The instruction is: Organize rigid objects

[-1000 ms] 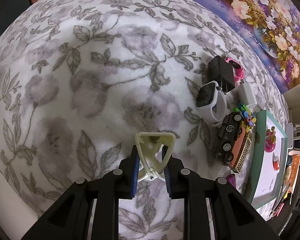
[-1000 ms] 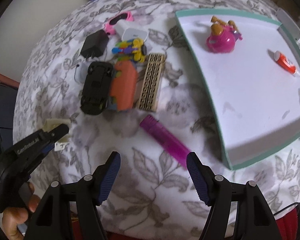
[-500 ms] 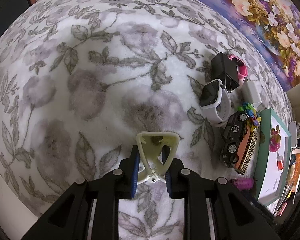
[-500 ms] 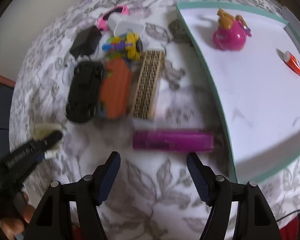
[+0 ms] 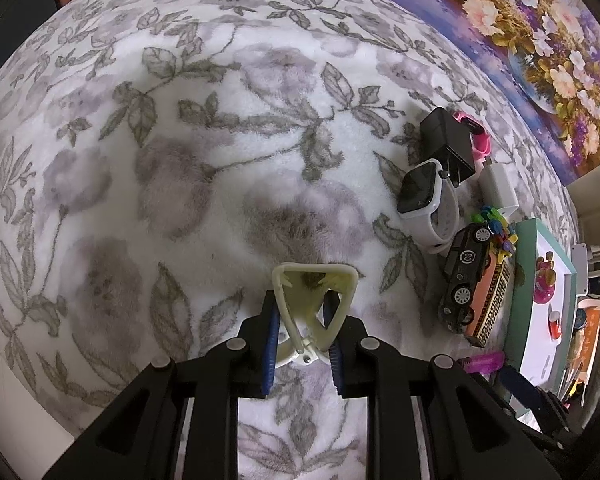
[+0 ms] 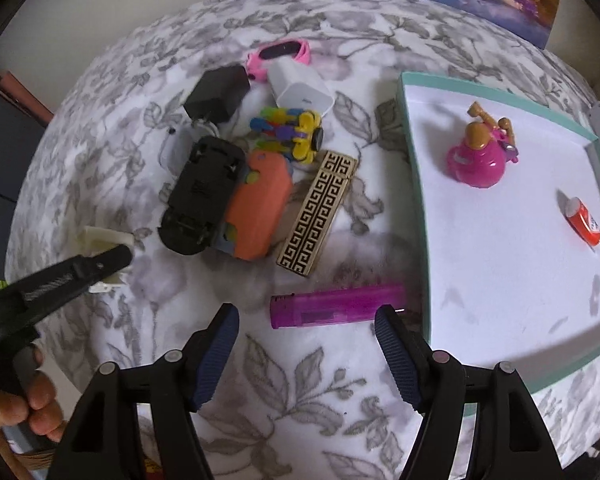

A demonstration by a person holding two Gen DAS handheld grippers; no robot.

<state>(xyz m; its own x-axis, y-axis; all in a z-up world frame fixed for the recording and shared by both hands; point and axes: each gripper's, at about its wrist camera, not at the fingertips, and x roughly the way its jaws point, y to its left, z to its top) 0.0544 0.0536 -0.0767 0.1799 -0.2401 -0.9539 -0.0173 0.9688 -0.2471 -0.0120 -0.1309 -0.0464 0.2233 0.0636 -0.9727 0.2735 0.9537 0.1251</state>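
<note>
This looks like a home, probably a bedroom or living room. The things lie on a plush floral blanket (image 5: 220, 152), seemingly spread over a bed, with a flower painting (image 5: 540, 48) leaning against the plain wall behind. Household odds and ends sit around: a toy car (image 6: 202, 196), phone chargers (image 6: 300, 88), a smartwatch (image 5: 424, 196) and a lighter (image 6: 336, 306).
</note>
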